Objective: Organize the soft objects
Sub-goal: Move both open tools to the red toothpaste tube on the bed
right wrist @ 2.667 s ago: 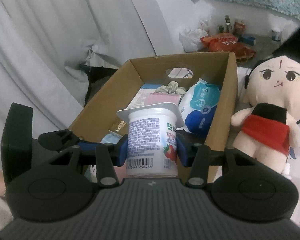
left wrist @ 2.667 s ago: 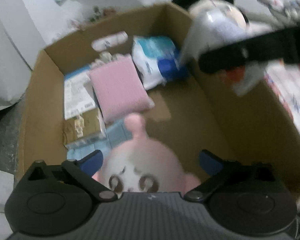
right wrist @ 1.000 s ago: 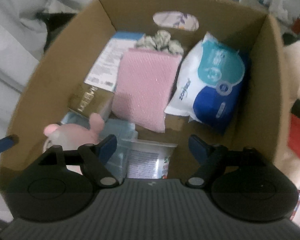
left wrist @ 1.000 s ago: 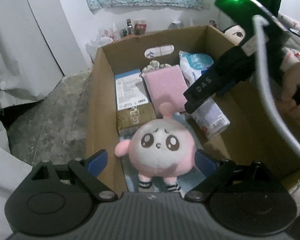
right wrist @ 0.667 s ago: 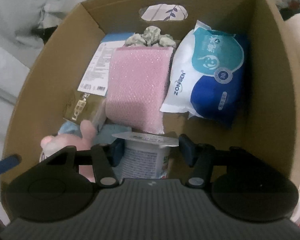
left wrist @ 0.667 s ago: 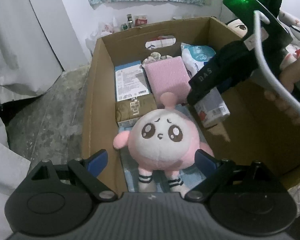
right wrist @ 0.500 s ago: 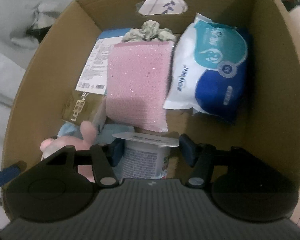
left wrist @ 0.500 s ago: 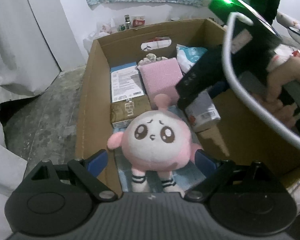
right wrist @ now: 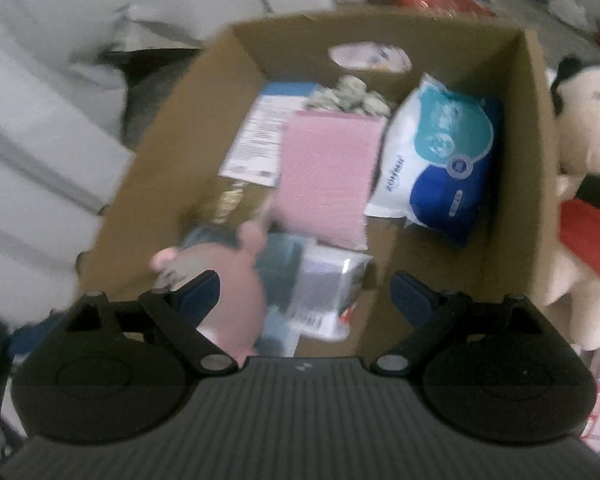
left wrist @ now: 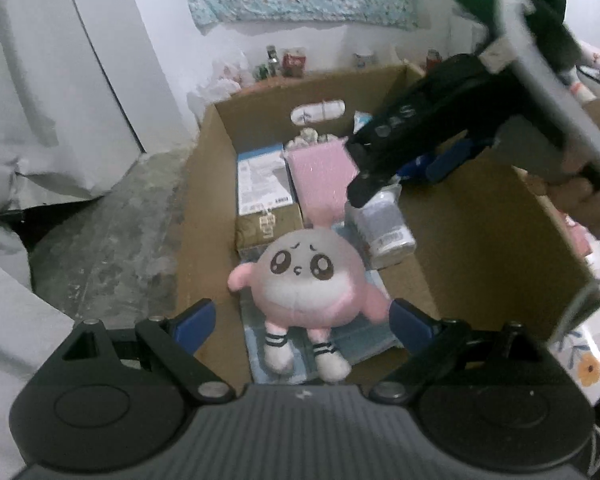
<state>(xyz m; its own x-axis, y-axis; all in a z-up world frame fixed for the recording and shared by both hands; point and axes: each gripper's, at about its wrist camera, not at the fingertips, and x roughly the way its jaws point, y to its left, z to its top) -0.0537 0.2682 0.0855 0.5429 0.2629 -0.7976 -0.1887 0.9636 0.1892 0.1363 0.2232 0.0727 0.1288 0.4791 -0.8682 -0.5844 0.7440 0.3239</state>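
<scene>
Two grippers: both w/ jaws spread, nothing pinched.
R gripper (right wrist: 304, 294): above the cardboard box (right wrist: 538, 128), jaws have just been opening; yogurt cup (right wrist: 328, 292) lies below them on the box floor, pads clear of it.
L gripper (left wrist: 302, 318): over the box's near end, jaws wide, pink plush (left wrist: 306, 280) framed between the fingers but untouched, as far as I can tell.
Pink plush: inside box, near end, on its back on a pale blue pack, face up, feet toward the near wall.
Yogurt cup: inside box, tipped on its side, just beside the plush; foil lid toward the far wall.
Wipes pack (right wrist: 440, 168): inside box, against its right wall, far half.
Pink sponge (right wrist: 324, 176): box middle, flat; a printed carton just beside it on the left-wall side.
Big plush doll (right wrist: 580, 184): outside box, right of its right wall, red garment; prob. next soft item.
Handling, doll: light, squashy, fabric not slippery, not fragile; bulky for these jaws, so guess grip at an arm or the waist where it compresses, not the head.
Handling, pink plush: same; round body will squash and may spring out, pinch mid-body.
Risk: cup is stiff w/ thin foil, avoid dropping things on it.
</scene>
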